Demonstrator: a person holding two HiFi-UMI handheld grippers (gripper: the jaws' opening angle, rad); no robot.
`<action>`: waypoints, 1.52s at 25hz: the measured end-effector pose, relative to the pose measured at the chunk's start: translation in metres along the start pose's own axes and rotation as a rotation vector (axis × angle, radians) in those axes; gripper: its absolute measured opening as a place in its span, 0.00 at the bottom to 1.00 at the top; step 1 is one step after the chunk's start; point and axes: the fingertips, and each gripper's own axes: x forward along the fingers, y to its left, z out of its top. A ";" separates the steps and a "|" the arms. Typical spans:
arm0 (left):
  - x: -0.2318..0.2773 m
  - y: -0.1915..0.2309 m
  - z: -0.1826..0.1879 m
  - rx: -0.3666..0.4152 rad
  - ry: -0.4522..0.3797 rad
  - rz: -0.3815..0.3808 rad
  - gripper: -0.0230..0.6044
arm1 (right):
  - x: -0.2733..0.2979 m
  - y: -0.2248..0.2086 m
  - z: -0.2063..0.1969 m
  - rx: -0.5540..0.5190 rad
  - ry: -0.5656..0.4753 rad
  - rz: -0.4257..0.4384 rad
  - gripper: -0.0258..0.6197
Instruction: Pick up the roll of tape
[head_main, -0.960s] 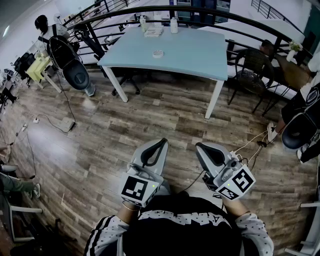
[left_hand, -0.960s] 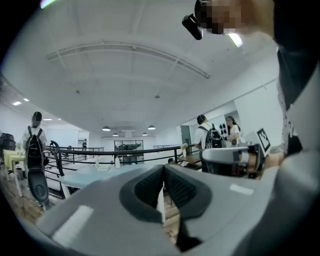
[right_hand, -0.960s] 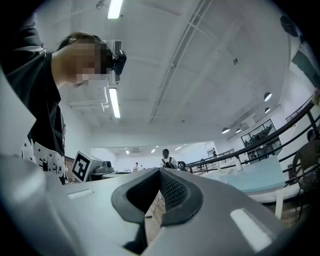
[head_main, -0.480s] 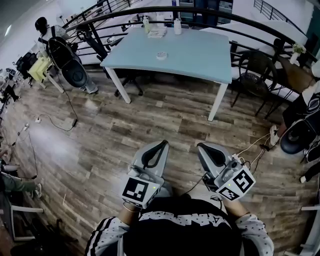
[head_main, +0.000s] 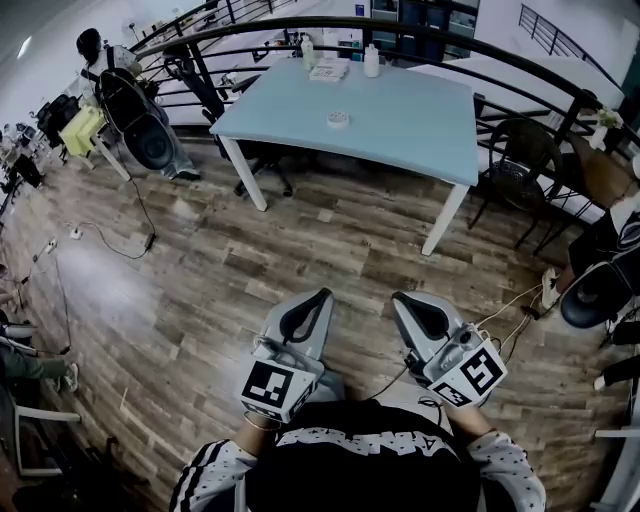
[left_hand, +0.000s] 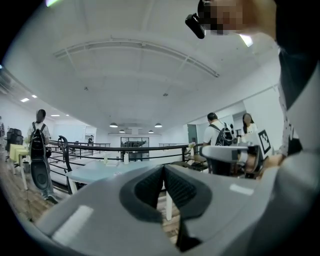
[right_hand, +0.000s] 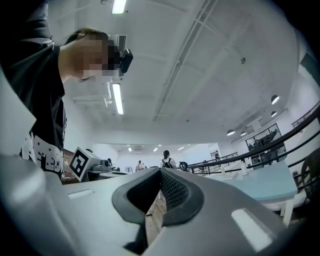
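Small whitish roll of tape (head_main: 338, 120), apparently flat; on pale-blue table (head_main: 420, 130)

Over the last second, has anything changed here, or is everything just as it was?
The head view has shifted: the blue table and the roll of tape on it now show slightly lower and further right. The right gripper has just been closing its jaws the last bit, nothing between them. Unchanged: both grippers held near the person's body, left gripper shut and empty, tape untouched.

Head view steeply down, gripper views forward (table (head_main: 400, 110) shared)
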 end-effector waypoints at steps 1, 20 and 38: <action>0.001 0.005 -0.001 -0.004 -0.001 0.001 0.04 | 0.006 -0.001 -0.002 -0.001 0.007 0.002 0.03; 0.034 0.111 -0.010 -0.041 -0.002 0.009 0.04 | 0.112 -0.030 -0.021 0.021 0.041 0.018 0.03; 0.042 0.217 -0.017 -0.037 0.000 -0.001 0.04 | 0.207 -0.047 -0.040 0.025 0.054 -0.073 0.03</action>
